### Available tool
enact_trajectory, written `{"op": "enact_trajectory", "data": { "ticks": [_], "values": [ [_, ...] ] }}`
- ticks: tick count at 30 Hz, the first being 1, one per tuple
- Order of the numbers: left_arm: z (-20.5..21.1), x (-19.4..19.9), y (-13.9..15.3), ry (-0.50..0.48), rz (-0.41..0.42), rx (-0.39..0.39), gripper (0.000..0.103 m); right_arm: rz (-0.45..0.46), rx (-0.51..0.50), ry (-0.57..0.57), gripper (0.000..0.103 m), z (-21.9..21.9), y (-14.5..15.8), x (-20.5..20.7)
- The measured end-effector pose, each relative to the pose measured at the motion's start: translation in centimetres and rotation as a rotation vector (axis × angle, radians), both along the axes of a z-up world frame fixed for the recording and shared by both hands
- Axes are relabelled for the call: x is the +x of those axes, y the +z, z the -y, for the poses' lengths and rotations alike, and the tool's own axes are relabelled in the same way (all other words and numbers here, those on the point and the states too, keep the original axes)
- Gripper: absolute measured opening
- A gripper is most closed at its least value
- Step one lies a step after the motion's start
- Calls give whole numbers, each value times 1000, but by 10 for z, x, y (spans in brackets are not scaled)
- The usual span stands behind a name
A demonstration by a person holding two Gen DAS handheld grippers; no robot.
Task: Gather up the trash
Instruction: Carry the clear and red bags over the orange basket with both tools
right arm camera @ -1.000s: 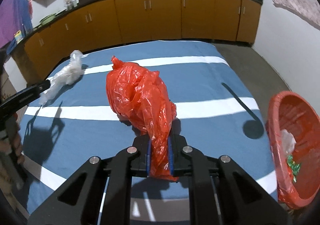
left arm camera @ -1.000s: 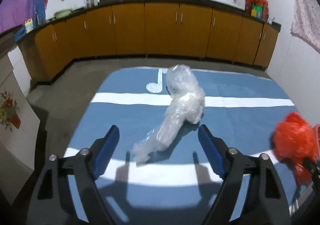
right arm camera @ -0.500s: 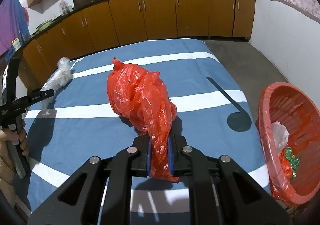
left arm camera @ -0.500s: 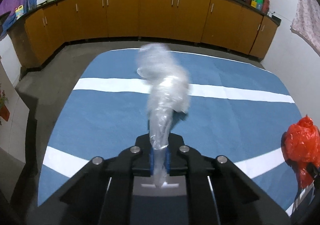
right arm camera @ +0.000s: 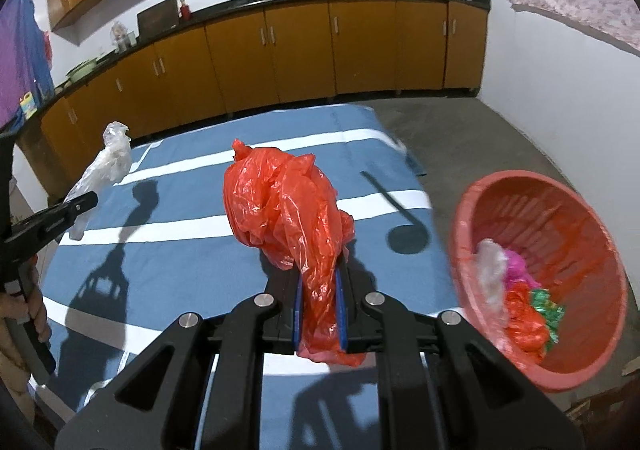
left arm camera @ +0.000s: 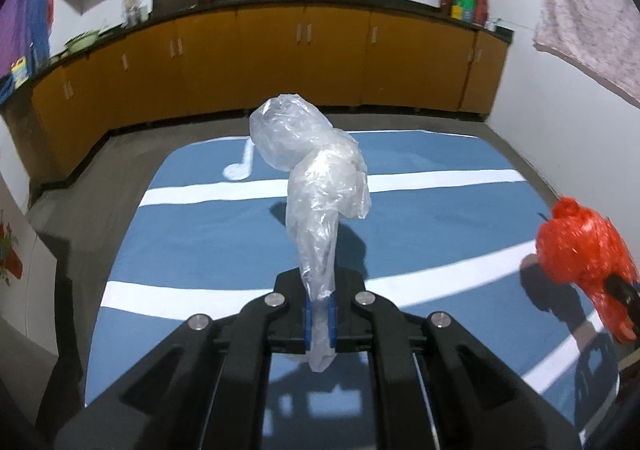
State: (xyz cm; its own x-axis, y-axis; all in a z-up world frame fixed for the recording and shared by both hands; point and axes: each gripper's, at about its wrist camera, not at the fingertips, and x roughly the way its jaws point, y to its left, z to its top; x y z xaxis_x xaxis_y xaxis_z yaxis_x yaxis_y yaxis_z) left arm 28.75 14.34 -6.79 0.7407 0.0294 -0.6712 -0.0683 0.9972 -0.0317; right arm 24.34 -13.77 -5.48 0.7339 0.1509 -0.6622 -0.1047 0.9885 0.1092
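Note:
My left gripper is shut on a clear plastic bag and holds it up above the blue mat. The same bag shows at the left of the right wrist view. My right gripper is shut on a red plastic bag, held above the mat; that bag also shows at the right edge of the left wrist view. A red basket stands on the floor to the right of the mat, with several scraps of trash inside.
Orange cabinets under a black counter run along the back and left walls. Bare concrete floor lies between the mat and the cabinets. A white wall stands close on the right, behind the basket.
My left gripper closed on the clear bag and lifted it off the mat. My right gripper, still holding the red bag, has moved toward the red basket, which now looms larger.

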Motion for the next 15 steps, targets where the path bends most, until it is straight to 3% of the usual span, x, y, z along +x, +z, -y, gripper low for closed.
{"op": "enact_trajectory", "data": {
  "ticks": [15],
  "values": [
    [102, -51, 40, -176, 46, -33, 7, 83, 18, -136, 11, 75, 32, -46]
  ]
}}
